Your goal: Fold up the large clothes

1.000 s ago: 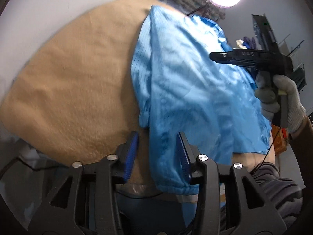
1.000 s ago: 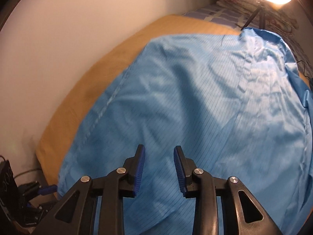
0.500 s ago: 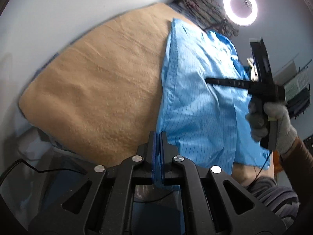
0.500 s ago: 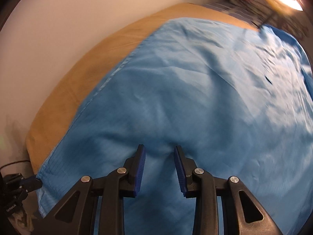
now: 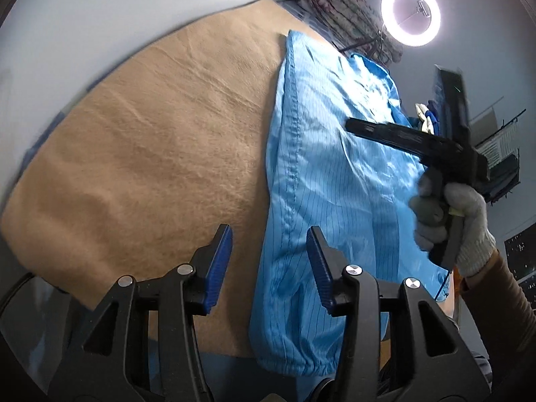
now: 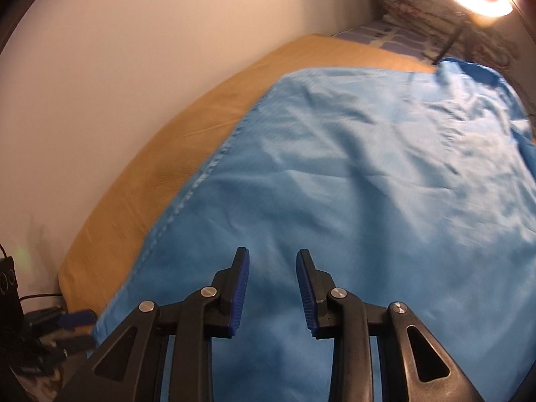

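Note:
A large light-blue pinstriped garment [image 5: 335, 167] lies folded lengthwise on a tan blanket [image 5: 150, 150]. Its elastic cuff hangs over the near edge. My left gripper [image 5: 269, 234] hovers over the garment's left seam with its jaws opening; the seam runs between the fingers, and the pads do not press it. In the left wrist view a gloved hand [image 5: 465, 231] holds my right gripper [image 5: 351, 125] over the middle of the cloth. In the right wrist view the right gripper [image 6: 273, 254] hangs just above the garment [image 6: 368, 167]. Its jaws are closing and nothing is pinched between them.
A white wall runs along the blanket's [image 6: 134, 184] far side. A ring light [image 5: 410, 13] and a rolled patterned quilt [image 5: 348, 16] stand at the far end. A black device with cables [image 6: 10, 284] sits beside the near left corner. Shelving [image 5: 499, 154] stands at the right.
Half a second ago my left gripper was shut on the garment's near edge; now it has opened and the edge lies free. My right gripper has sunk closer to the cloth.

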`<act>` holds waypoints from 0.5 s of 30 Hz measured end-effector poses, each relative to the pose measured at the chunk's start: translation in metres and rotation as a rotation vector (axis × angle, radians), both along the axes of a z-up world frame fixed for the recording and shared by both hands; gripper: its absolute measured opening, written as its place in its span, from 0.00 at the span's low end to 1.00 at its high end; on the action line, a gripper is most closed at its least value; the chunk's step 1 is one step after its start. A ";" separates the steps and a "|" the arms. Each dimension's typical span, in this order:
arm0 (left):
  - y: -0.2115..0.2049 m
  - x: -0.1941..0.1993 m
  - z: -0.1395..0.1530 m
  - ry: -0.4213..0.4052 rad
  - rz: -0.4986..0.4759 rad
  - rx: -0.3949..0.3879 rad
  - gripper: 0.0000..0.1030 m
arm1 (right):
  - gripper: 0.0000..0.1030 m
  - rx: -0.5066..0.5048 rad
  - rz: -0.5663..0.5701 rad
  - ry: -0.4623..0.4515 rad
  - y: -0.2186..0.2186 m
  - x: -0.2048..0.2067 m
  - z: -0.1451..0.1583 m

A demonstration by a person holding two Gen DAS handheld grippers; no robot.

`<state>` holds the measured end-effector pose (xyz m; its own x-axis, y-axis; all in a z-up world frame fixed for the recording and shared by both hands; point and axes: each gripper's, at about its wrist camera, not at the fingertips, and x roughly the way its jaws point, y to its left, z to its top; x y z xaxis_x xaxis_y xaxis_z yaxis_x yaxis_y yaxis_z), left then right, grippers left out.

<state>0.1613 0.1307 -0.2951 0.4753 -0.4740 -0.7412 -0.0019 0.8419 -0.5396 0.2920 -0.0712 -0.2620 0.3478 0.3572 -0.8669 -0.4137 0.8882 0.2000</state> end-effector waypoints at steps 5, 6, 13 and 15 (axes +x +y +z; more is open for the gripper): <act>-0.006 0.007 -0.003 -0.002 -0.003 -0.008 0.45 | 0.24 0.000 0.047 0.018 0.053 0.013 -0.027; -0.007 0.010 -0.003 0.000 -0.002 -0.015 0.45 | 0.24 0.019 0.056 0.025 0.062 0.016 -0.027; -0.026 0.025 -0.006 -0.005 -0.039 -0.056 0.04 | 0.27 0.118 0.067 0.019 0.049 0.017 0.008; -0.028 0.024 -0.001 -0.023 -0.042 -0.050 0.04 | 0.28 0.108 0.019 -0.010 0.023 0.013 0.018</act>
